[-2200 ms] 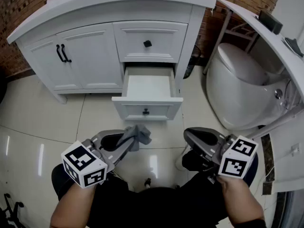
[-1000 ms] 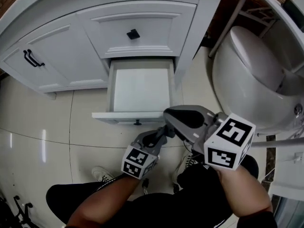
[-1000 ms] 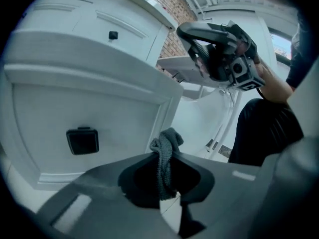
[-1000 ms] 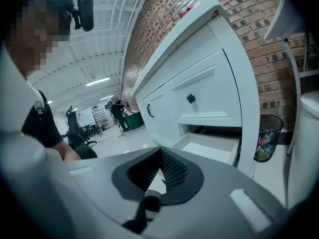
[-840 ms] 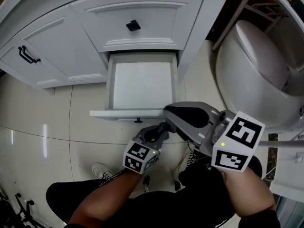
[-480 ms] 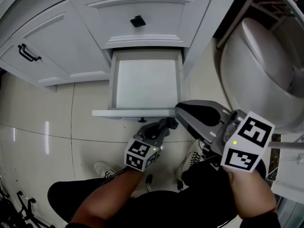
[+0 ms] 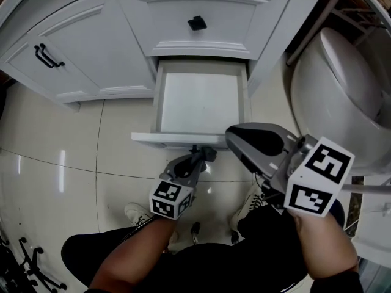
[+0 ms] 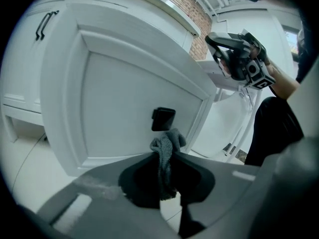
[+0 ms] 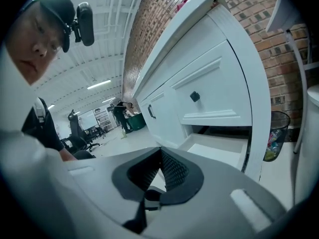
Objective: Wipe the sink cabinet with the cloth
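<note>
Cloth (image 8: pixel 167 146) stands pinched upright in the clenched left gripper (image 8: pixel 167 158). Its tuft is just below the black knob (image 8: pixel 163 119), at 12 o'clock on the open drawer's front (image 8: pixel 109 103). That forearm reaches low and forward. The right gripper (image 9: pixel 158 159), jaws together and empty, hovers at 2 o'clock, farther off.

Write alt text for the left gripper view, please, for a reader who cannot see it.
The left tongs, shut on a grey cloth, point at a white drawer front just below its black knob.
</note>
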Available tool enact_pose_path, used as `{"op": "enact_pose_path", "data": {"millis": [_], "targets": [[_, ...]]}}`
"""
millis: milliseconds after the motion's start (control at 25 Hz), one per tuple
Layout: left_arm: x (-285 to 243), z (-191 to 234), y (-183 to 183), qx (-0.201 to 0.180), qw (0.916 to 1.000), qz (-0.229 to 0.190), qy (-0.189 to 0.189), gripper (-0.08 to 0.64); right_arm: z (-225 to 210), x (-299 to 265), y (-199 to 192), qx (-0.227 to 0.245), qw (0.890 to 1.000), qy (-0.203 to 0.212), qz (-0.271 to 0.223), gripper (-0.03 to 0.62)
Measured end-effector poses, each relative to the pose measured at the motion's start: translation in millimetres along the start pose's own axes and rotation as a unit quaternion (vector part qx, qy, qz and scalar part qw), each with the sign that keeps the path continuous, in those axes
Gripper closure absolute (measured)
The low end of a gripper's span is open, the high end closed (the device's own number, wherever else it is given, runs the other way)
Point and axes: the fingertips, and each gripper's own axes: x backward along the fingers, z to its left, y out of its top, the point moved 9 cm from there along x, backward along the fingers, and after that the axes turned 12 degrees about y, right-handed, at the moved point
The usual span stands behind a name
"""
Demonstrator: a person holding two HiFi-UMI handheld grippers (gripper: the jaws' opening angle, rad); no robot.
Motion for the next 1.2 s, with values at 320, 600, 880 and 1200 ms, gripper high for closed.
{"op": "enact_pose_path", "data": {"millis": [320,600,880,1200], "targets": [[27,41,1,0.024,0.9979,-0.022,0.057,0.520,8,-11,6,0.014,1.000,0.006,0.003,0.589],[50,69,-4,0.042,0.9923,-0.030,0.112,0.520,8,-14,5,0.013,1.000,0.000,0.004,0.589],[67,92,-2,0.051,0.9858,-0.041,0.155,0.520,10,-20,8,0.018,1.000,-0.001,0.005,0.589],[86,75,8,0.068,0.9866,-0.071,0.130,0.520,10,-12,11,0.020,1.000,-0.012,-0.007,0.589]]}}
